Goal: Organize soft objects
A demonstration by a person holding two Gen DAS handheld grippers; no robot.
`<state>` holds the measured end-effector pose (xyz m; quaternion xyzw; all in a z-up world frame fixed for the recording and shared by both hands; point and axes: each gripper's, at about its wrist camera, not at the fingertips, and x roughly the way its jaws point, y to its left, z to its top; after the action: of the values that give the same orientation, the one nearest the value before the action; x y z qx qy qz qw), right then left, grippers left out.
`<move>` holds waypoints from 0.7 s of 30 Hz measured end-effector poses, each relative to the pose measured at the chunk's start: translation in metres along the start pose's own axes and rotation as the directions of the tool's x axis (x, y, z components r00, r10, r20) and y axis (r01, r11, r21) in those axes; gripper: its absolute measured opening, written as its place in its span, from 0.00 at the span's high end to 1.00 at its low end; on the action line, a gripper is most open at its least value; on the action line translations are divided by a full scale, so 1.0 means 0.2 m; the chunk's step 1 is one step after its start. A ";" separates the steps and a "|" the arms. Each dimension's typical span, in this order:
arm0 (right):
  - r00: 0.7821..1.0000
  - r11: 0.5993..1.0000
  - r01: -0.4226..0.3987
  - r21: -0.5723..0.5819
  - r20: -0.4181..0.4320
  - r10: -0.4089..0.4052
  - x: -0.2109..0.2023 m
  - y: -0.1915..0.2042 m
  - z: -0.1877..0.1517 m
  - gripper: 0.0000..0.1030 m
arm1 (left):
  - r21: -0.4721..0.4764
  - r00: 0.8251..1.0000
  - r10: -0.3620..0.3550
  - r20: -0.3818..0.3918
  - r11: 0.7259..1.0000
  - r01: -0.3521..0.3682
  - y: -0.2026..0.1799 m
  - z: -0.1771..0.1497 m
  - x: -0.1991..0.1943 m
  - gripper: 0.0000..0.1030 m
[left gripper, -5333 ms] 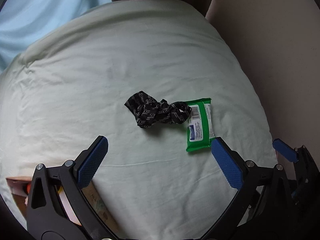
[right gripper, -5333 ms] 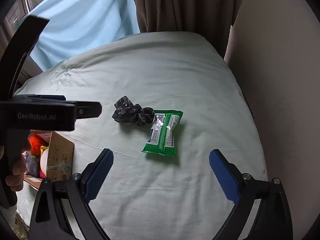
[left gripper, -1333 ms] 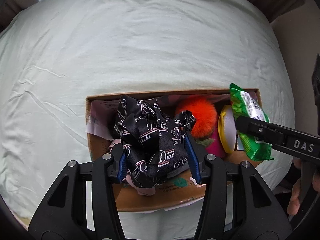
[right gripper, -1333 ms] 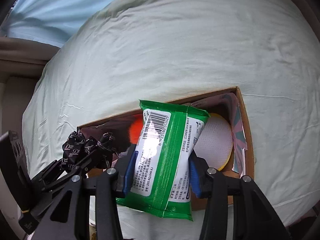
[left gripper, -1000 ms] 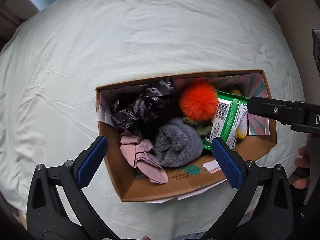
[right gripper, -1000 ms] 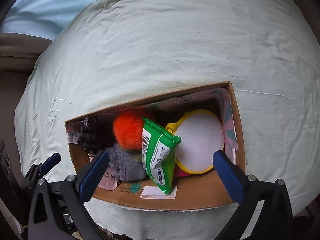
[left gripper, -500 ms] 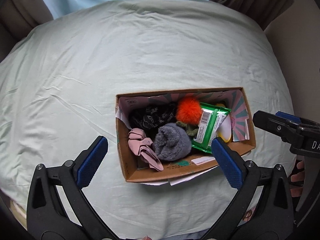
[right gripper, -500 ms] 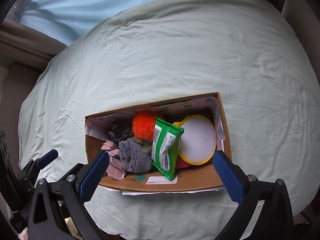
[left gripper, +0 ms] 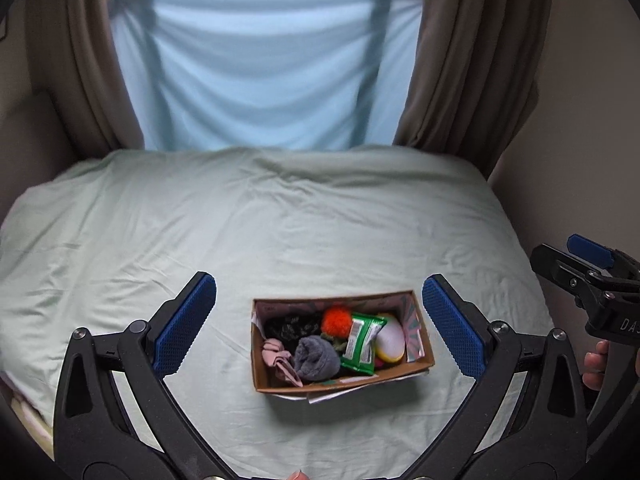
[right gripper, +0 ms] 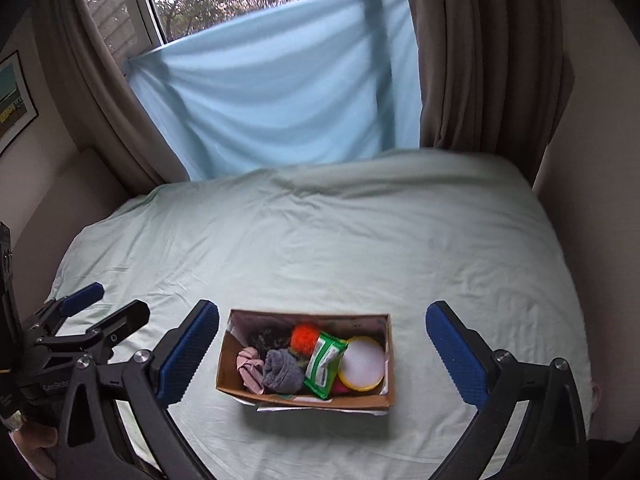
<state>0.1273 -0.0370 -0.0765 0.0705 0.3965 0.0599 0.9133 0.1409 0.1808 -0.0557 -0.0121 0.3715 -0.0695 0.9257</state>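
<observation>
A cardboard box (left gripper: 340,382) (right gripper: 304,398) sits on the pale green bed (left gripper: 280,232) (right gripper: 340,240). Inside it lie the black patterned cloth (left gripper: 286,327) (right gripper: 264,337), an orange pom-pom (left gripper: 337,320) (right gripper: 304,338), the green wipes pack (left gripper: 362,345) (right gripper: 325,364), a grey fuzzy sock (left gripper: 316,358) (right gripper: 282,372), a pink cloth (left gripper: 280,356) (right gripper: 250,370) and a yellow-rimmed round pad (left gripper: 390,338) (right gripper: 362,362). My left gripper (left gripper: 318,324) is open and empty, held back from the box. My right gripper (right gripper: 322,350) is open and empty too.
A light blue sheet (left gripper: 256,72) hangs over the window behind the bed, with brown curtains (left gripper: 472,60) at both sides. A beige wall (right gripper: 592,160) runs along the bed's right edge. A hand (left gripper: 596,364) holds the right gripper's handle.
Both grippers let go of the black cloth and the wipes pack into the box, then drew back and tilted up, so the box looks smaller and the window came into view.
</observation>
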 end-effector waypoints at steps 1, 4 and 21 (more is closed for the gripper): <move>1.000 1.000 0.009 -0.013 0.030 -0.008 -0.07 0.00 0.01 0.00 | 0.000 0.999 0.008 0.033 1.000 -0.008 -0.02 0.01 -0.07 0.00; 0.995 1.000 0.008 -0.024 0.104 -0.006 -0.24 -0.03 0.04 0.00 | -0.007 0.993 0.018 0.118 1.000 -0.017 -0.10 0.04 -0.24 0.00; 0.963 0.995 0.096 -0.020 0.256 -0.087 -0.60 -0.18 -0.09 0.00 | 0.009 0.958 0.069 0.278 0.997 -0.075 -0.35 -0.11 -0.59 0.00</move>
<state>0.0354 -0.0913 -0.0088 0.0447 0.2778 0.0144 0.9595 0.0333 0.1283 0.0148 0.0010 0.2379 -0.0371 0.9706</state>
